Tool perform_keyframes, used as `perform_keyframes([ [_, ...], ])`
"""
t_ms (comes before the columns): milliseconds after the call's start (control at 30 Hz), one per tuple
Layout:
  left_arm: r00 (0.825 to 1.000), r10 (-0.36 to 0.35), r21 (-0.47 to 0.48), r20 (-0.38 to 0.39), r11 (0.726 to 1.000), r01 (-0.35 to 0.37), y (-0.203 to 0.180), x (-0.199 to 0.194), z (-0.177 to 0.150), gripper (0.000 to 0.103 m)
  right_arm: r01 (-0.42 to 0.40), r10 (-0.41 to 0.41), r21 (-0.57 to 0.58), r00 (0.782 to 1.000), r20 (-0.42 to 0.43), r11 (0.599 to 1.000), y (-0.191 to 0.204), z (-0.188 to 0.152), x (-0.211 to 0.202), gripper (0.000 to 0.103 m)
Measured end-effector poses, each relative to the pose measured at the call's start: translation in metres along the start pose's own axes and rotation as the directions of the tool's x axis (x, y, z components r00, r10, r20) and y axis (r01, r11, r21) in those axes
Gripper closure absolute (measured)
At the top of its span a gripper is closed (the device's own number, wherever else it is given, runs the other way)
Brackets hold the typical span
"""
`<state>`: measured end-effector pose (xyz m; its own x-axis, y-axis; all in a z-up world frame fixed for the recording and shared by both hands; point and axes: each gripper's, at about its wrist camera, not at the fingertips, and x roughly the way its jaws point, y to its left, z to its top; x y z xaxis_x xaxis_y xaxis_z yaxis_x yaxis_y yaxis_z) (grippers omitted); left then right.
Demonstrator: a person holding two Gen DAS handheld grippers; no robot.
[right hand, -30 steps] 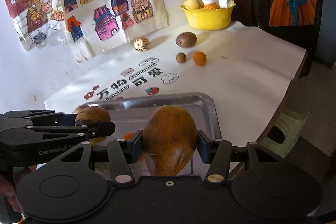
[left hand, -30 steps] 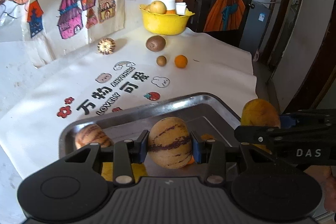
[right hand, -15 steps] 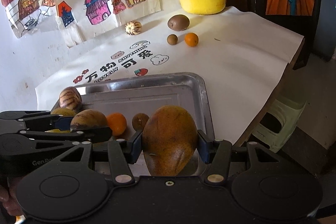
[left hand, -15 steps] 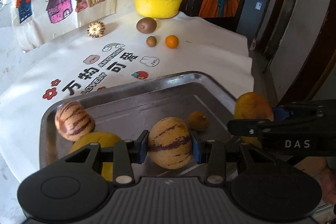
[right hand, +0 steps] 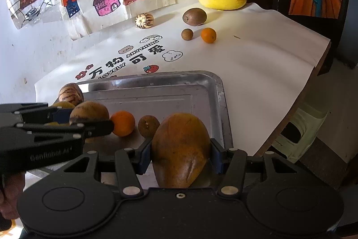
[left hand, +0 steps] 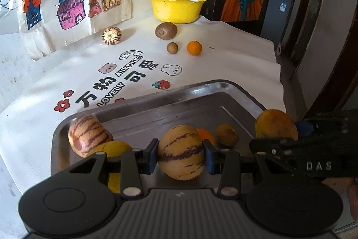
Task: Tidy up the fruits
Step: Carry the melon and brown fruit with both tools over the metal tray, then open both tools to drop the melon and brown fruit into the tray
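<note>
Your left gripper [left hand: 180, 155] is clamped on a round cream fruit with purple stripes [left hand: 180, 152], held over the shallow steel tray [left hand: 223, 86]. Your right gripper [right hand: 180, 153] grips a long orange-brown mango [right hand: 180, 149] above the tray's right end, beside a small orange [right hand: 122, 123] and a brown round fruit [right hand: 147, 125].
</note>
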<state>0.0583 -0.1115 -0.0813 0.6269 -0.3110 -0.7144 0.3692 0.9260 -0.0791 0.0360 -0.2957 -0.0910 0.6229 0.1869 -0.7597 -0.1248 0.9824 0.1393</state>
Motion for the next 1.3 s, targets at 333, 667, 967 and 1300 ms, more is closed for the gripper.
perform_keyframes([
  [333,1.000,0.015,-0.031,0.012,0.999,-0.015,0.008,0.006,0.008,0.058,-0.002,0.002,-0.007,1.000,0.002,1.000,0.001,-0.001,0.001,0.049],
  [667,0.997,0.071,-0.051,0.032,0.996,-0.069,0.017,0.014,0.016,0.058,-0.011,0.011,-0.009,1.000,0.001,1.000,0.002,-0.001,0.003,0.049],
  [967,0.994,0.107,-0.070,0.001,0.992,-0.107,0.029,0.028,0.023,0.058,-0.016,0.016,-0.039,1.000,-0.003,0.999,0.009,0.000,0.006,0.048],
  [1300,0.993,0.119,-0.033,0.014,0.992,-0.119,0.025,0.032,0.022,0.056,0.022,-0.020,-0.101,1.000,0.015,0.995,0.019,-0.003,0.006,0.048],
])
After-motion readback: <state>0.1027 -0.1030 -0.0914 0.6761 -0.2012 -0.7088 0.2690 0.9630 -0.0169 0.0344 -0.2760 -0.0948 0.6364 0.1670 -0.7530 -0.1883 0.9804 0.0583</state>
